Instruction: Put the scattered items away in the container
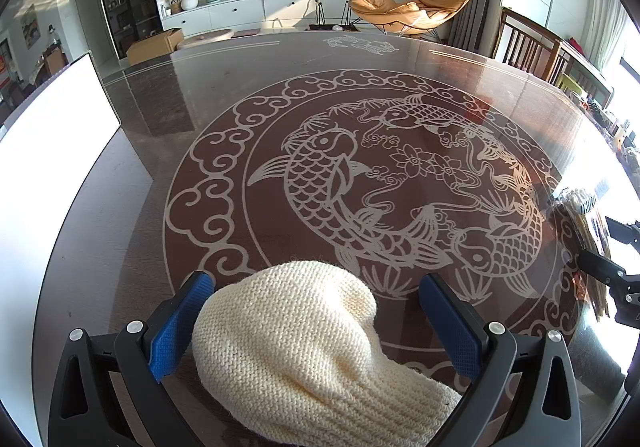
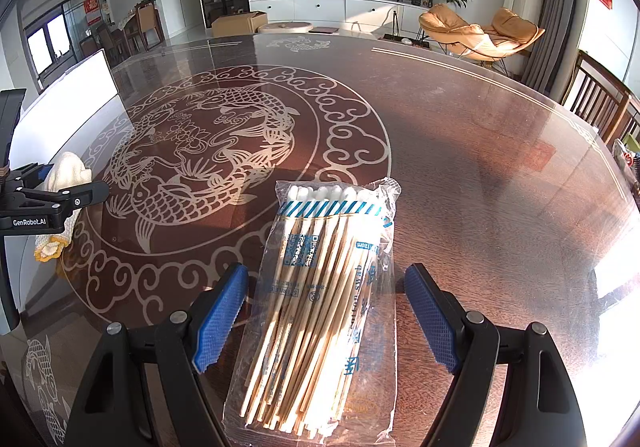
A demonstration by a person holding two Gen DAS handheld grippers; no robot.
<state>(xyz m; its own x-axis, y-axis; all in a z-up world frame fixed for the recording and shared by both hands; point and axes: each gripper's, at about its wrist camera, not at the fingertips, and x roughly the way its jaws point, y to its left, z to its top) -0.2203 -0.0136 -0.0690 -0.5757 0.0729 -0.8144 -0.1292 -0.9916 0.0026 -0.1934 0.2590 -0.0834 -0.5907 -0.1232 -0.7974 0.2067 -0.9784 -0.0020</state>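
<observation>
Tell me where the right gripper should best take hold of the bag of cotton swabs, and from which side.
Probably across the middle of the bag of cotton swabs, coming down from above. The bag lies flat on the table, long axis running away from the camera, already between the open fingers of the right gripper. Closing across its narrow width should bunch the wooden sticks; the loose plastic edges would likely slip.

table (image 2: 460, 135): glossy wood | glove (image 1: 296, 347): knit, probably wool | swab packet (image 2: 320, 307): clear plastic
</observation>
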